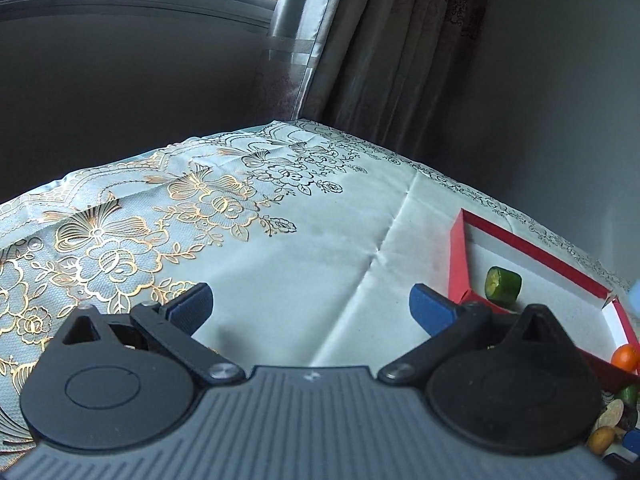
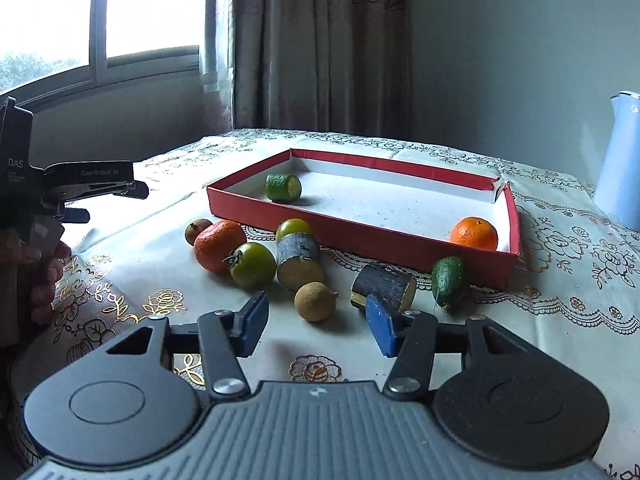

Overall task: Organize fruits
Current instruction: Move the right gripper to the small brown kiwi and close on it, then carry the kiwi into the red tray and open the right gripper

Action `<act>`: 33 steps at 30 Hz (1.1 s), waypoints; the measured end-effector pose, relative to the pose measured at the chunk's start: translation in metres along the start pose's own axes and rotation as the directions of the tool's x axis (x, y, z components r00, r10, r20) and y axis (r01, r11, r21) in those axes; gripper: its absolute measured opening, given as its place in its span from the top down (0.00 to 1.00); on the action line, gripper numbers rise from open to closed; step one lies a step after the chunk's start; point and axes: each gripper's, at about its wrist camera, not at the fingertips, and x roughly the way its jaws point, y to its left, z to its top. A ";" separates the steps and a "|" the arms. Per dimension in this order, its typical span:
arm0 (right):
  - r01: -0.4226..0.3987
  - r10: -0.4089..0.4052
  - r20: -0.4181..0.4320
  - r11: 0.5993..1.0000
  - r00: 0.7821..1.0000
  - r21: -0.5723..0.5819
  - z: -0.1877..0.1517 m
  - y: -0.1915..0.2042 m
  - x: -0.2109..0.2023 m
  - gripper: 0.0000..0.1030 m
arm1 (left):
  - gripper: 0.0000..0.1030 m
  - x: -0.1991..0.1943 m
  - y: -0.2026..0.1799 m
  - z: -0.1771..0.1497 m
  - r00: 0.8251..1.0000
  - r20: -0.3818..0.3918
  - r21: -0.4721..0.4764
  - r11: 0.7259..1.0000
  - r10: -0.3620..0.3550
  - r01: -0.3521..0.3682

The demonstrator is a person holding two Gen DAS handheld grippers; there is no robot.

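- Right wrist view: right tool (image 2: 316, 322) held spread and empty just before small brown fruit (image 2: 315, 301), apparently lined up for pickup.
- Loose fruits clustered on worktop (image 2: 560, 248) beside red box (image 2: 360, 236); orange (image 2: 474, 233) and green piece (image 2: 283, 187) already boxed.
- Left tool (image 1: 310, 306) parked spread, empty, aside.

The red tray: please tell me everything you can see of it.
The red tray is a shallow rectangular box lid, seemingly cardboard, red outside with a white lining. It lies flat and open-side up on the flowered tablecloth. One far corner is torn open. Inside lie a cut green fruit piece near the far left corner and an orange mandarin against the near right wall. More fruits lie on the cloth along its near wall. Neither gripper touches it.
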 end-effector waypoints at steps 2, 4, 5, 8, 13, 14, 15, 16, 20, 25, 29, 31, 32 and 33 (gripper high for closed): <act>-0.009 0.009 -0.020 1.000 1.000 -0.009 0.000 0.003 0.003 0.49 | 0.00 0.000 -0.001 0.000 1.000 0.000 0.006 1.000 -0.006 0.006; -0.011 0.010 -0.035 1.000 0.999 -0.015 0.002 0.004 0.009 0.56 | 0.00 0.000 -0.001 0.000 1.000 -0.002 0.003 1.000 -0.007 0.007; -0.011 0.010 -0.042 1.000 0.999 -0.014 0.003 0.005 0.011 0.58 | 0.00 0.000 -0.002 0.000 1.000 -0.001 0.002 1.000 -0.009 0.009; 0.002 -0.002 -0.066 1.000 0.998 -0.009 0.005 0.004 0.019 0.58 | 0.00 0.001 -0.002 0.001 1.000 -0.001 0.006 1.000 -0.011 0.011; 0.006 -0.006 -0.073 1.000 0.997 0.006 0.008 0.003 0.026 0.71 | 0.00 0.002 -0.002 0.001 1.000 -0.007 0.004 1.000 -0.014 0.014; 0.007 -0.006 -0.076 1.000 0.997 0.012 0.007 0.002 0.026 0.75 | 0.00 0.002 -0.002 0.001 1.000 -0.008 0.002 1.000 -0.014 0.014; 0.004 -0.003 -0.078 1.000 0.997 0.011 0.007 0.002 0.025 0.75 | 0.00 0.002 -0.001 0.001 1.000 -0.010 0.000 1.000 -0.013 0.013; 0.001 0.000 -0.076 1.000 0.997 0.010 0.007 0.002 0.024 0.75 | 0.00 0.003 -0.001 0.001 1.000 -0.010 0.000 1.000 -0.012 0.012; -0.006 0.007 -0.045 1.000 0.999 0.023 0.006 0.002 0.016 0.76 | 0.00 0.002 -0.001 0.001 1.000 -0.007 -0.002 1.000 -0.007 0.007; 0.031 -0.032 0.073 0.999 0.997 0.016 0.021 0.000 -0.003 0.76 | 0.00 0.002 -0.002 0.001 1.000 -0.008 0.005 1.000 0.004 -0.004; 0.087 -0.091 0.116 0.996 0.989 0.035 0.045 -0.017 0.003 0.76 | 0.00 0.003 -0.004 0.001 1.000 -0.009 0.015 1.000 0.011 -0.011; 0.119 -0.123 0.120 0.992 0.985 0.046 0.054 -0.028 0.012 0.76 | 0.00 0.003 -0.004 0.001 1.000 -0.011 0.016 1.000 0.013 -0.013; 0.130 -0.136 0.112 0.990 0.984 0.062 0.058 -0.036 0.019 0.76 | 0.00 0.004 -0.004 0.001 1.000 -0.013 0.017 1.000 0.017 -0.017; 0.130 -0.138 0.106 0.989 0.985 0.076 0.060 -0.042 0.025 0.76 | 0.00 0.005 -0.005 0.001 1.000 -0.017 0.020 1.000 0.022 -0.022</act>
